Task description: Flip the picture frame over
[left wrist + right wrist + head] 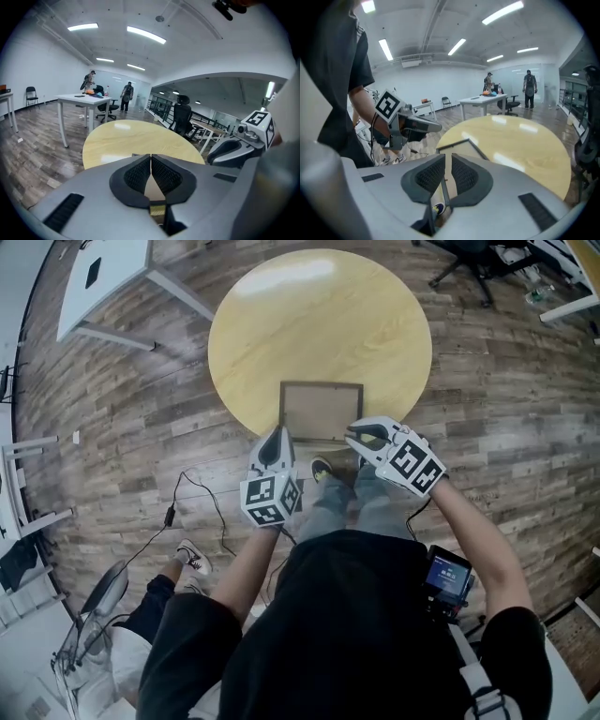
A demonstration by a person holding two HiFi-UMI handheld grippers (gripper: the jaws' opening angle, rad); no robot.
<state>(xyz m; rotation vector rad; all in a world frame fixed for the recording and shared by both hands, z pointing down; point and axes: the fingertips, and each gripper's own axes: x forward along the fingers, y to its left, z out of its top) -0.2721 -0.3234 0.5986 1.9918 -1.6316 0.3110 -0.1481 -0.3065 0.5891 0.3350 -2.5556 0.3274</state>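
Frame (321, 412) on round table (319, 324), chair (473, 263) beyond

Picture frame (322, 412): one. Round table (319, 324): one. Claws: two: left claw (278, 433), right claw (352, 434).

The picture frame (321, 411) is dark brown around a tan board, the table (319, 324) pale yellow wood grain, the floor (112, 409) grey-brown planks, and the left gripper (277, 433) and right gripper (352, 434) light grey with black ribbed pads (136, 176) and black-and-white square markers.
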